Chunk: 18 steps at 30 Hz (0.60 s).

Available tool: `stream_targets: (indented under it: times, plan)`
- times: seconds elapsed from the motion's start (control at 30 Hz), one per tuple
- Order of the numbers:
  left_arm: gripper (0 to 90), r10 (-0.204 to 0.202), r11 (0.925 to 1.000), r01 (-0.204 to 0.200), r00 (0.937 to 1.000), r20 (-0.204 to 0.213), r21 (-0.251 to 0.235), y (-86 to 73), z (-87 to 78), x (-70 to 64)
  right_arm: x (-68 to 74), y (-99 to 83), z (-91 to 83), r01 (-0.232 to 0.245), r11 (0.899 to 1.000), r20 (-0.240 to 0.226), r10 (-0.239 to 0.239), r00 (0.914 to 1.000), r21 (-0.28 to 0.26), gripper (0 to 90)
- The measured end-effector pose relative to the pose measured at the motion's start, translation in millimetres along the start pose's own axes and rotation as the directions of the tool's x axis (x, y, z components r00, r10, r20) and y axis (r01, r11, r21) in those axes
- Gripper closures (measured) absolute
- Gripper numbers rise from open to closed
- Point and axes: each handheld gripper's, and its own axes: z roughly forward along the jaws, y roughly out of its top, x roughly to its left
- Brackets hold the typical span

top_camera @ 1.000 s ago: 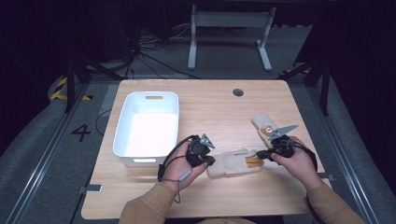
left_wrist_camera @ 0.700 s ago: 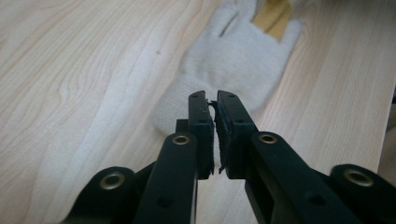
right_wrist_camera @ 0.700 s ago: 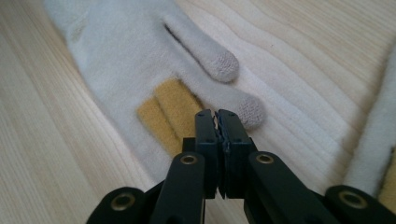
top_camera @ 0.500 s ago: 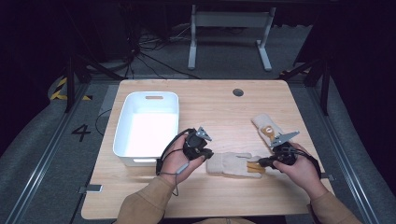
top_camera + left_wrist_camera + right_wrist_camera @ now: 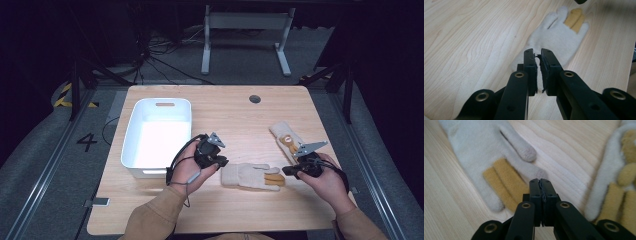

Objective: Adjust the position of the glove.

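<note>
Glove: cream knit glove with mustard-yellow fingers lies flat on the pale wooden bench, between the two claws.
Bin: white plastic bin just beyond the left claw.
Second glove: matching cream and yellow glove just beyond the right claw.
Left claw: narrowly parted over the glove's cuff; whether it pinches fabric, cannot tell.
Right claw: jaws pressed together, empty, at the glove's fingertips.

table bright, lit from above | surroundings dark | near jaws blurred | shadows soft
</note>
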Motion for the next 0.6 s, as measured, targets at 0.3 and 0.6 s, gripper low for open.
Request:
stream_targets:
  times: [0.3,0.6]
  plan:
    - [80.5,-0.017,0.9995,0.017,0.9997,-0.020,-0.028,0.1,-11.3,8.0,-9.9,-0.1,-17.9,-0.042,0.996,0.044,0.045,0.9980,-0.077,85.8]
    - [74.6,-0.033,0.9995,0.033,0.9985,-0.044,0.001,-5.1,-14.5,13.4,-29.0,-0.1,-21.1,-0.119,0.982,0.078,0.131,0.9883,-0.149,70.7]
